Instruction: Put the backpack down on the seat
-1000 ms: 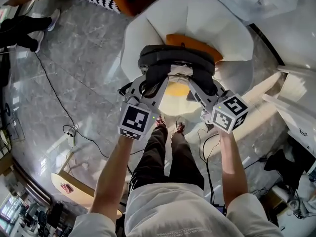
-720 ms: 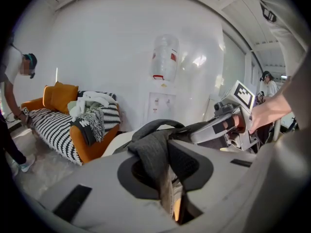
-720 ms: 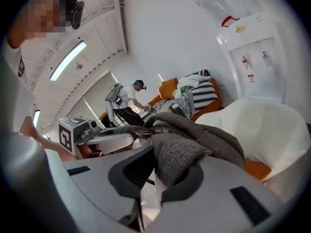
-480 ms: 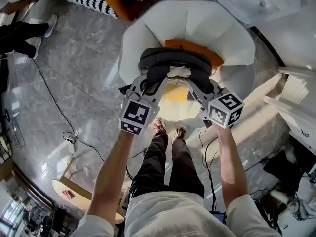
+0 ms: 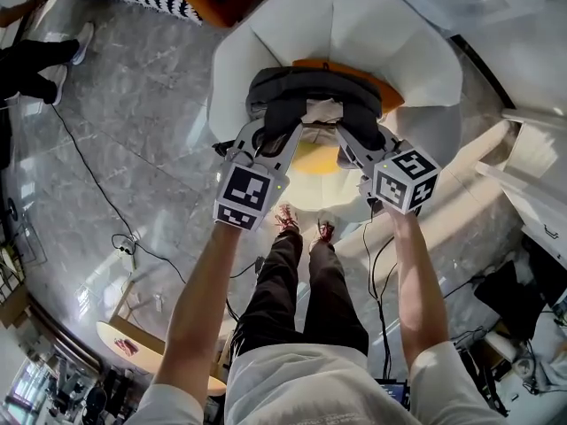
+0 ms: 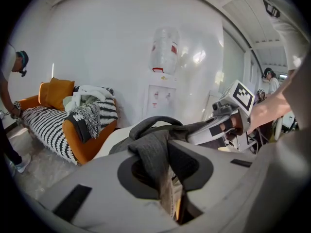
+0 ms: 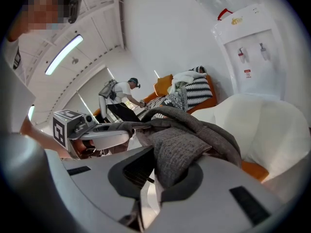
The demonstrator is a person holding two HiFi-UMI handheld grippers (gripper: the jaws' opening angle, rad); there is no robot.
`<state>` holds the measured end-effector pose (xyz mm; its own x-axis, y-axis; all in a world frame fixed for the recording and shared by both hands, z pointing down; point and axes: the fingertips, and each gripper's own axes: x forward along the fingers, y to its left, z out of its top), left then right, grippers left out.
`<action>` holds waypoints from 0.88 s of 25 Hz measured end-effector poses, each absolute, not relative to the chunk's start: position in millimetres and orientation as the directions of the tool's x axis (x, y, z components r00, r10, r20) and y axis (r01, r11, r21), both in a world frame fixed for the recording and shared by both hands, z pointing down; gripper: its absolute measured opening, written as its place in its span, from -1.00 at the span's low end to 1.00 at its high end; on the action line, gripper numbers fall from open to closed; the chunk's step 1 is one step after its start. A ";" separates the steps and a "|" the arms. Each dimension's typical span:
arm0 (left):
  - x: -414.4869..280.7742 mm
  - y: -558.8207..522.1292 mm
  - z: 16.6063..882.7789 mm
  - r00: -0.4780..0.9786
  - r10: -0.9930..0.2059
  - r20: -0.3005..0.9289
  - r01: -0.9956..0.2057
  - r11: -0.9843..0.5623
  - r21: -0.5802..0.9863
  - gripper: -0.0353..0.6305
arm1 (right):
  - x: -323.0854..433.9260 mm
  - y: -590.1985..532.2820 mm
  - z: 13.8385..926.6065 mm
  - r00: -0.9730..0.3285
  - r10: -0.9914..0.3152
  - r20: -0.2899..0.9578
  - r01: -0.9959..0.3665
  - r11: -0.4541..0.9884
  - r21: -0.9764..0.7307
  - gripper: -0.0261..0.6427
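My left gripper (image 5: 265, 138) and right gripper (image 5: 352, 142) each clamp the backpack (image 5: 312, 91), arms stretched forward, tilted down over the seat (image 5: 400, 42).

Head view. The white armchair (image 5: 257, 51) walls its seat at left, top and right, leaving entry only from the lower side. The backpack (image 5: 310, 96) fills the seat's centre; an orange cushion (image 5: 385, 96) shows behind it. Grey floor (image 5: 151, 131) lies open at frame left, crossed by a cable (image 5: 124, 240). A white cabinet (image 5: 540, 220) bounds the right edge.
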<state>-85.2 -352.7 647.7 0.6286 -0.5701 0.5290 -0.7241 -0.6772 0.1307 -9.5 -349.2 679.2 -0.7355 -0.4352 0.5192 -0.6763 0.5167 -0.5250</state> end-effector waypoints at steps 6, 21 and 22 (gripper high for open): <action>-80.1 -360.1 663.2 0.627 -0.548 0.553 -0.702 -0.705 0.097 -0.66 | -5.5 -363.0 690.5 -0.723 -0.444 0.529 -0.689 0.505 -0.520 -0.84; -67.7 -382.5 709.5 0.594 -0.502 0.628 -0.702 -0.705 0.101 -0.66 | 7.7 -390.8 716.5 -0.711 -0.430 0.556 -0.698 0.522 -0.490 -0.84; -66.7 -383.6 712.9 0.593 -0.498 0.633 -0.701 -0.705 0.103 -0.66 | 9.1 -391.9 718.8 -0.706 -0.432 0.561 -0.703 0.521 -0.484 -0.84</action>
